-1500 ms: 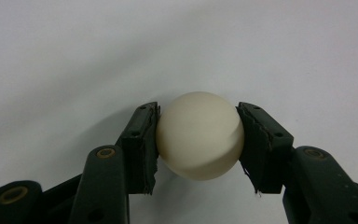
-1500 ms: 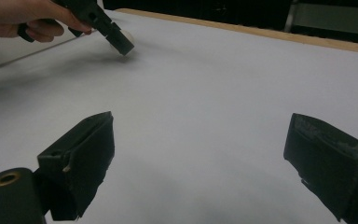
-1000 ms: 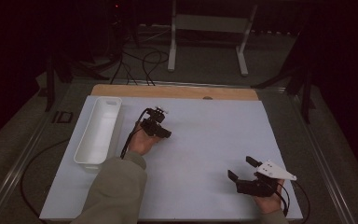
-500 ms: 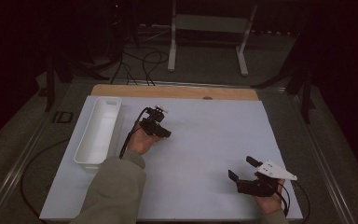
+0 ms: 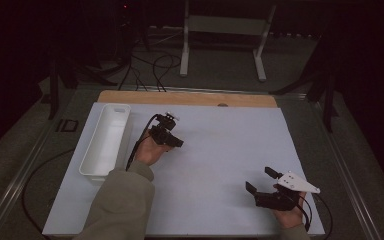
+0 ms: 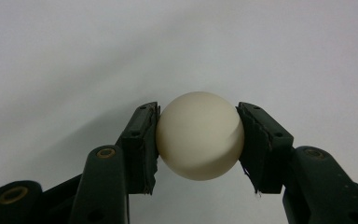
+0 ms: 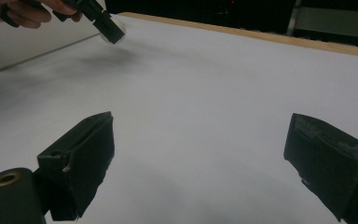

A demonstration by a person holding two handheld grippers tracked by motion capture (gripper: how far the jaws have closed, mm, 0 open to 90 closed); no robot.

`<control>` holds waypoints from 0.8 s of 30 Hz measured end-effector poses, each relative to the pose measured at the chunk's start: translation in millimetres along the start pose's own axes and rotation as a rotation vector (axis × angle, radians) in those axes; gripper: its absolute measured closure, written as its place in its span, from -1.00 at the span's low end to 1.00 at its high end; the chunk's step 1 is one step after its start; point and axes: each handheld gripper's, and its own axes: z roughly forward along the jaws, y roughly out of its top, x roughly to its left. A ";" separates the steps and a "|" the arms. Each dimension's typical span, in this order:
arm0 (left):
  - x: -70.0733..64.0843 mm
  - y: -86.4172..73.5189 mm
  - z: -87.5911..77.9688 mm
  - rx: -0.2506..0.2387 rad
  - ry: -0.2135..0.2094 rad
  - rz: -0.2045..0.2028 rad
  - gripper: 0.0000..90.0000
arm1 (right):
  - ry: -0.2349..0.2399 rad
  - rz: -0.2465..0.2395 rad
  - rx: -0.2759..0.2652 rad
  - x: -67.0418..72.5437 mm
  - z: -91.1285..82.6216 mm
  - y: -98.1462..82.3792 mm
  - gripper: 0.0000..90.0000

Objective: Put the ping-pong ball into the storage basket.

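Clamped across the widest part of a smooth cream ball point(image 6: 199, 135), my left claw point(image 6: 198, 140) holds it above the white table point(image 5: 220, 150); it looks light, rigid, slippery

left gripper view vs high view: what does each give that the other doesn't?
Left gripper view alone: a cream ball pinched between the left gripper's pads, over the white mat.

High view alone: the white tray beside the left hand, the right gripper with jaws apart near the mat's front right corner, the wooden table edge.

Both: the left gripper and the white mat.
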 end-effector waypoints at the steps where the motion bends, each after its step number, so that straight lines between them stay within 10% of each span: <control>1: -0.1 0.1 -0.6 0.002 0.000 0.003 0.14 | -0.001 -0.004 -0.002 0.0 0.0 0.1 -0.83; 24: -8.6 4.4 -18.0 0.001 -0.027 0.060 0.14 | 0.031 -0.009 -0.024 0.0 3.7 0.9 -0.84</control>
